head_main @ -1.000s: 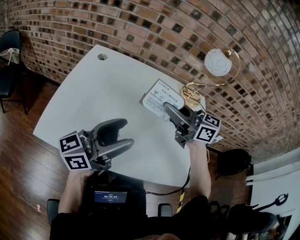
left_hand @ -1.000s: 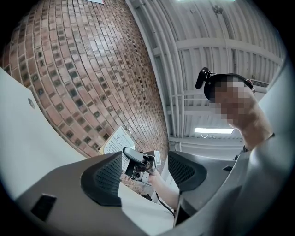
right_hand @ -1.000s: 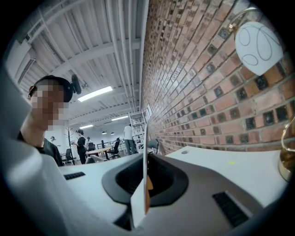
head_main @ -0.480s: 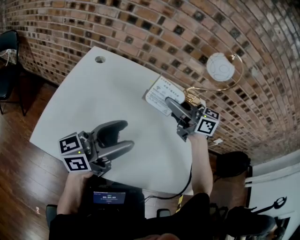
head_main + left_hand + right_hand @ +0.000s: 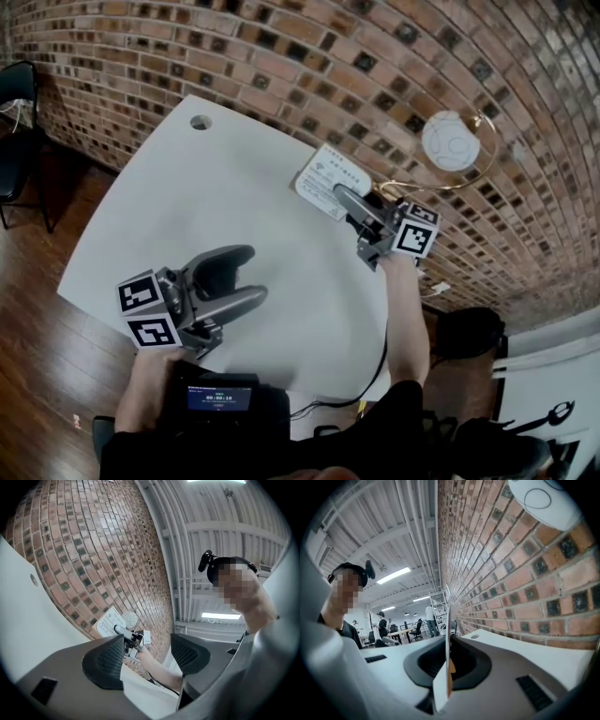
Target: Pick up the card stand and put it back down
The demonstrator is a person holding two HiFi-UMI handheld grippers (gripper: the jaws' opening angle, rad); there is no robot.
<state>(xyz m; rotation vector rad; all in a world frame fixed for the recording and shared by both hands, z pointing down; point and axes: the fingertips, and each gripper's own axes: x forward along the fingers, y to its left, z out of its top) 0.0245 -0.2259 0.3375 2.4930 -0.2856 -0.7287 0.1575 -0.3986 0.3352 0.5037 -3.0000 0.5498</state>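
White card stand (image 5: 330, 180) is at 1 o'clock on the table (image 5: 216, 197), by the far edge near the brick wall (image 5: 281, 56). The right gripper (image 5: 349, 199) has it: in the right gripper view the jaws are clamped on the thin sheet, seen edge-on btwn the pads. Can't tell whether its base touches the tabletop or hangs just clear.

Left gripper (image 5: 255, 274) hovers at 7 o'clock, jaws spread, nothing btwn them, well apart from the stand.

Step in hand looks like the lift/set-down part of the task. To do it well:
- Keep the sheet upright and the grip steady, w/o twisting.
- Lower straight so the base lands flat, clear of the table edge and of the gold lamp (image 5: 452, 142) at 2 o'clock.
- Let go only once the stand holds by itself.

No boxes, trays or other containers in view, so no contents to report.
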